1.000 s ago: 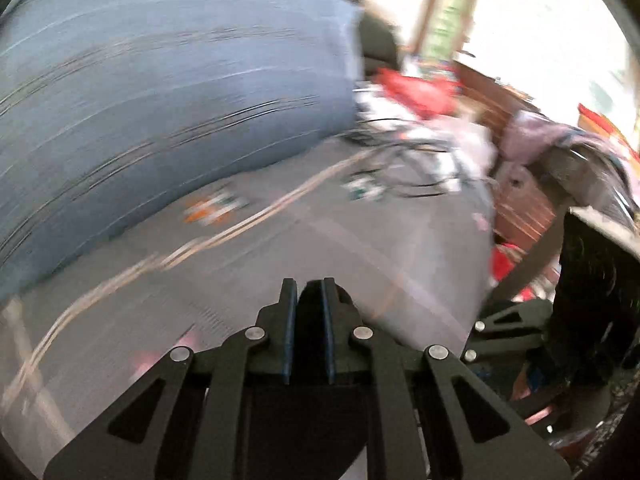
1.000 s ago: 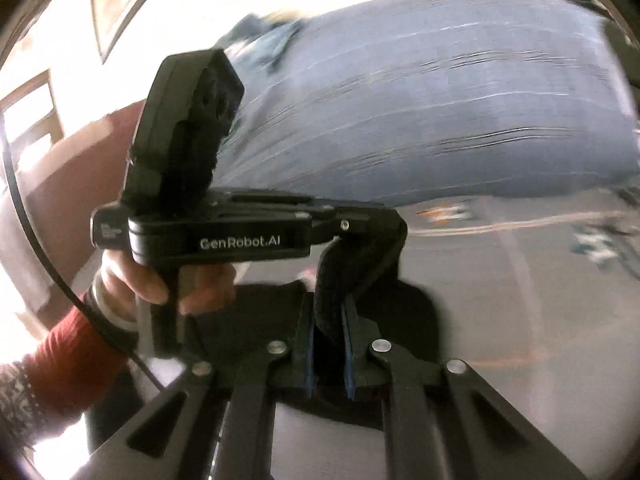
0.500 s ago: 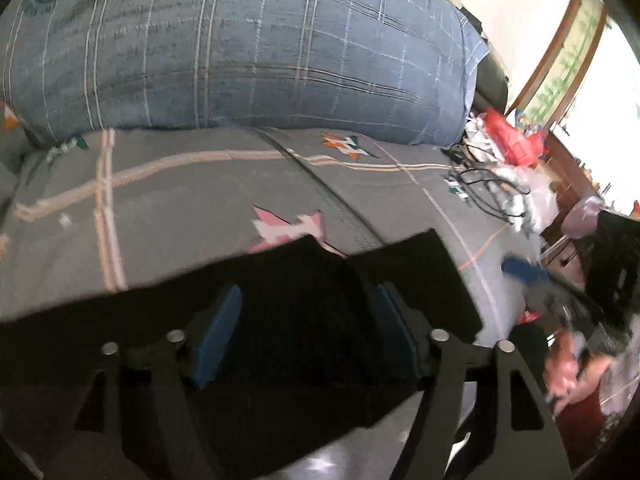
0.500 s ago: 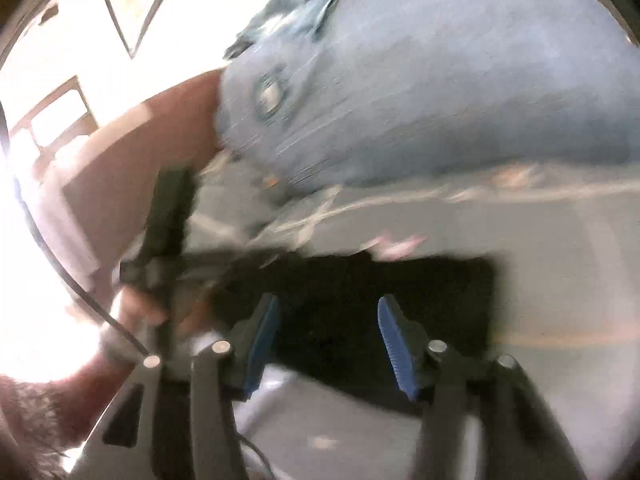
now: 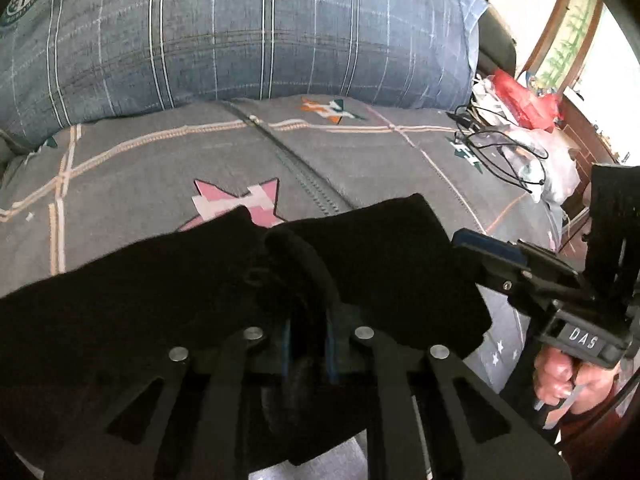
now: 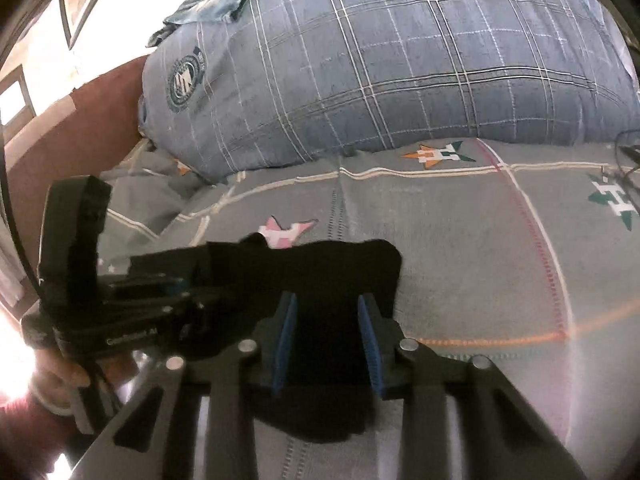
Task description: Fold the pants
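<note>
The black pants [image 5: 168, 292] lie on the grey bedspread [image 5: 152, 168], also seen in the right wrist view [image 6: 344, 268]. My left gripper [image 5: 308, 344] is shut on a raised fold of the black pants. My right gripper [image 6: 326, 344] is open, its blue pads on either side of the pants' edge, with cloth lying between them. The right gripper also shows at the right of the left wrist view [image 5: 472, 240], beside the pants' right end. The left gripper shows at the left of the right wrist view [image 6: 176, 288].
A big blue plaid duvet [image 5: 240, 32] is piled at the back of the bed. Black cables [image 5: 492, 152], bags and red cloth [image 5: 520, 96] lie at the right bed edge. A brown headboard [image 6: 60, 136] stands at the left.
Both grippers let go of the pants and opened half a second ago. Now the left gripper has shut on a fold of the pants; the right stays open over the cloth.
</note>
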`<state>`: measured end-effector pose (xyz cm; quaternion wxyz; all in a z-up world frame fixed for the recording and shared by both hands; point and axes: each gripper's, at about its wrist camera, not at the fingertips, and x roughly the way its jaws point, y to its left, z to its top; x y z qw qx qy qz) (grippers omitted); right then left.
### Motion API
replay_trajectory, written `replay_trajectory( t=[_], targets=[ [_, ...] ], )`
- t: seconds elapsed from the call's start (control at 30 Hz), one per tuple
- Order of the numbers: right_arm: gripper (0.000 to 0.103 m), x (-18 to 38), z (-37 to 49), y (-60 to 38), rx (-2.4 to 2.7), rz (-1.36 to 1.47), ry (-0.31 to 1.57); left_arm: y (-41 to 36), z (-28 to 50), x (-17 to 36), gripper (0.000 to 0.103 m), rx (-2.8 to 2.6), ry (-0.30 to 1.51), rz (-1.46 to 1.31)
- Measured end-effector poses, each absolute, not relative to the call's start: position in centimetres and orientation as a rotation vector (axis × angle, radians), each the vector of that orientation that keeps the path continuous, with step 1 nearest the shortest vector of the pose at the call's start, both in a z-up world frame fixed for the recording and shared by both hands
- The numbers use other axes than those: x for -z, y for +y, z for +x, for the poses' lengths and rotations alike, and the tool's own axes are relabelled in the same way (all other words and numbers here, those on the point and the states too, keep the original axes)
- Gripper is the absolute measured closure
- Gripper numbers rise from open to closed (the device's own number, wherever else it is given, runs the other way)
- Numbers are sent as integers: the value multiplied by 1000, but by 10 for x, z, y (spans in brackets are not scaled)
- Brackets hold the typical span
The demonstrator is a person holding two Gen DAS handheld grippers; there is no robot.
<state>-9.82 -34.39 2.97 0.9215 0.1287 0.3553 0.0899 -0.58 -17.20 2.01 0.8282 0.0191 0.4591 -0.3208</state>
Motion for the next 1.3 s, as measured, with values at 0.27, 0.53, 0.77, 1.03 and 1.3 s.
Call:
replay_trajectory(
  t=[0.27, 0.53, 0.77, 1.03, 1.3],
  targets=[
    [69, -11, -74, -319, -233, 241, 768, -142, 1, -6, 91, 620, 1000, -17],
    [68, -10, -75, -308, -212, 192, 775, -131, -6, -9, 51, 507, 957, -21],
    [68, -23, -80, -288, -269, 186, 763, -99, -17, -16, 36, 402, 933, -59],
    [68, -4, -69, -250, -342, 158, 810, -67, -31, -20, 34, 310, 923, -61],
    [61, -22, -62, -235, -386, 107, 792, -10, -52, -21, 20, 197, 927, -223]
  ],
)
